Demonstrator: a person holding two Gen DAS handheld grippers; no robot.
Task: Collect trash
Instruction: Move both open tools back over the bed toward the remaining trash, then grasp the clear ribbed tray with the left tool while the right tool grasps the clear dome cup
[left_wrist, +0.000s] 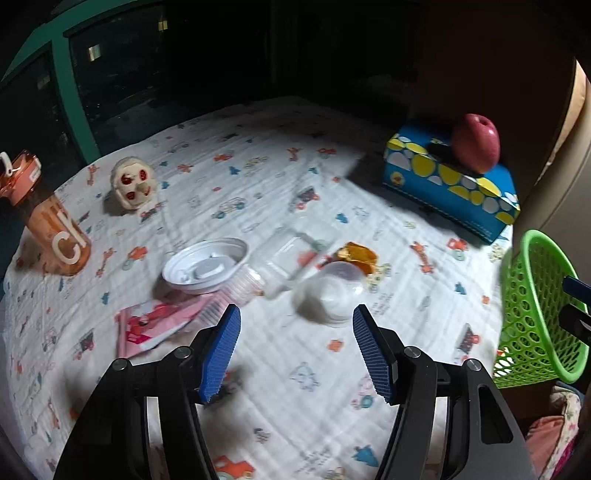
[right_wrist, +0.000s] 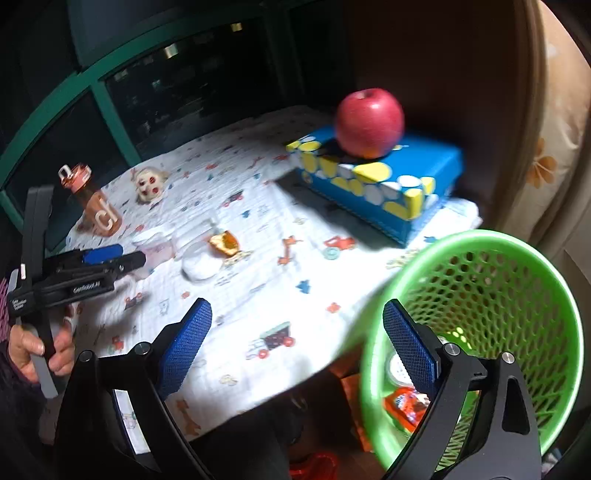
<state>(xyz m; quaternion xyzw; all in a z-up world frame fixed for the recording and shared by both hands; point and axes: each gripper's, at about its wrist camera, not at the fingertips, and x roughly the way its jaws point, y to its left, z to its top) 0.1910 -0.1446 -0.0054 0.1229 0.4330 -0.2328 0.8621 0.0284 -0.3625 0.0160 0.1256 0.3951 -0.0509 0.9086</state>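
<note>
Covering the table: a white quilted cloth (left_wrist: 280, 192) printed with small trucks and animals, brightly lit, with dark green-framed windows behind.
Trash on the cloth: a white plastic bowl lid (left_wrist: 205, 266), a clear plastic container (left_wrist: 284, 258), a clear round cup (left_wrist: 330, 295), an orange peel scrap (left_wrist: 358, 254) and a pink flat wrapper (left_wrist: 155, 325), clustered near the middle.
Green mesh plastic basket (right_wrist: 491, 295): at the table's right edge, holding an orange-red packet (right_wrist: 406, 404).
Left gripper (left_wrist: 295, 350): jaws spread wide, holding nothing, above bare cloth just short of the cup.
Right gripper (right_wrist: 295, 350): jaws released, one finger over the basket rim.
Around: an orange drink bottle (left_wrist: 55, 229) and cream skull toy (left_wrist: 133, 186) at the left; a red apple (right_wrist: 369, 123) on a blue tissue box (right_wrist: 384, 184).
</note>
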